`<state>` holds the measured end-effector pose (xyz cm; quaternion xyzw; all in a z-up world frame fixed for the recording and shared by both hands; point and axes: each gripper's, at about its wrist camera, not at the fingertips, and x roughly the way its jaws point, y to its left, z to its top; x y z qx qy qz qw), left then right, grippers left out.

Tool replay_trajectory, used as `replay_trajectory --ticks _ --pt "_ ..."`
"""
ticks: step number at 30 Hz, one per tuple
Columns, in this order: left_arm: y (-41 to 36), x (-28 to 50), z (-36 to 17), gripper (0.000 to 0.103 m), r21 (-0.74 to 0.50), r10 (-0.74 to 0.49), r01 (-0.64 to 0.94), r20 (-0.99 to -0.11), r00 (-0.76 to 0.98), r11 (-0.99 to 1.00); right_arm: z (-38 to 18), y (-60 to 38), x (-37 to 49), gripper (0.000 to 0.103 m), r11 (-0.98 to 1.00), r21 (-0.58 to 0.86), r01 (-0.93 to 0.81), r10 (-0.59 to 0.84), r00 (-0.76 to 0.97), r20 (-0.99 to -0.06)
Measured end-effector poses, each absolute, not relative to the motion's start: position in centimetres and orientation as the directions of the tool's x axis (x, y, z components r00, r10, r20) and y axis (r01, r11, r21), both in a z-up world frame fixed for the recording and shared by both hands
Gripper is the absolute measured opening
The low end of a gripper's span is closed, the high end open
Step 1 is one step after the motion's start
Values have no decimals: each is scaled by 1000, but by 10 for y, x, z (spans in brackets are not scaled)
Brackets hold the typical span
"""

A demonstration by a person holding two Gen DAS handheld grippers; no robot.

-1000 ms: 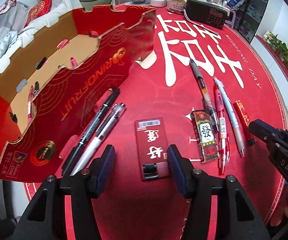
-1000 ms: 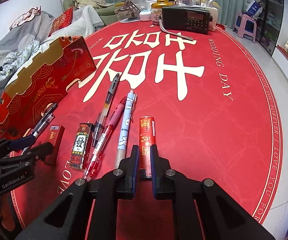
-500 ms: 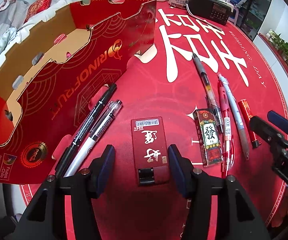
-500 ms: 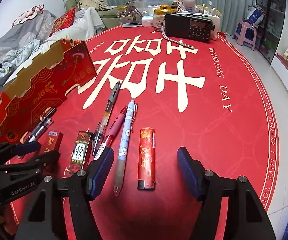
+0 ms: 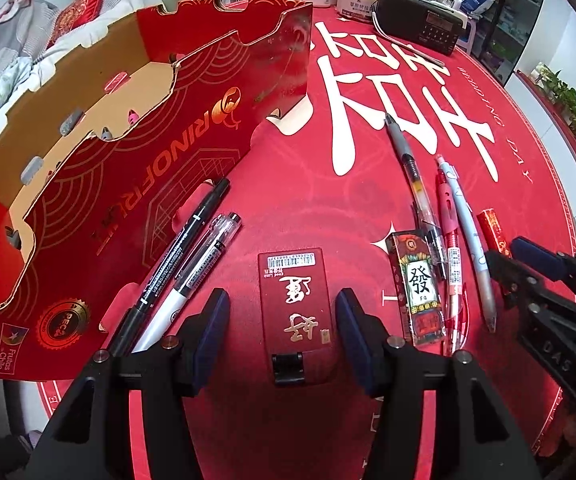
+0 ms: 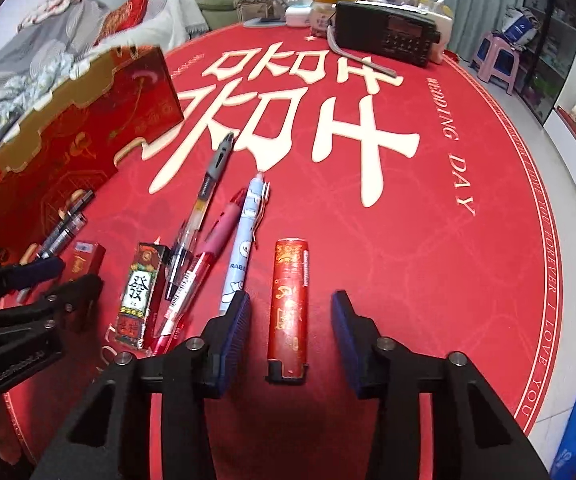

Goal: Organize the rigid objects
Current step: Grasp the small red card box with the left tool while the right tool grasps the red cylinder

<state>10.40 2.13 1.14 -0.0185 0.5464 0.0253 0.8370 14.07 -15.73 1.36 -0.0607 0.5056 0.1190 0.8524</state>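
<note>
Rightward, the counter [image 6: 467,280] lies bare to its rim; five pens, three lighters. Left gripper [image 5: 280,320] jaws straddle a flat lighter [image 5: 293,300] untouched; right gripper [image 6: 289,320] jaws are closing around a round lighter [image 6: 289,292].

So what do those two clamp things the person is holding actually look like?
Both are matte black plastic tools with two angled fingers, silver screws and ribbed dark-blue pads. The left gripper reads "GenRobot.AI" on its side, seen from the right camera; the right gripper shows "DAS" lettering. No cables or sleeves show.
</note>
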Motion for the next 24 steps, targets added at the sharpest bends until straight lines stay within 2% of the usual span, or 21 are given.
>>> replay_trajectory --ticks 24 --pt "21 102 10 62 0 24 -57 -904 426 998 12 -155 139 38 965 4 -263 135 479 -867"
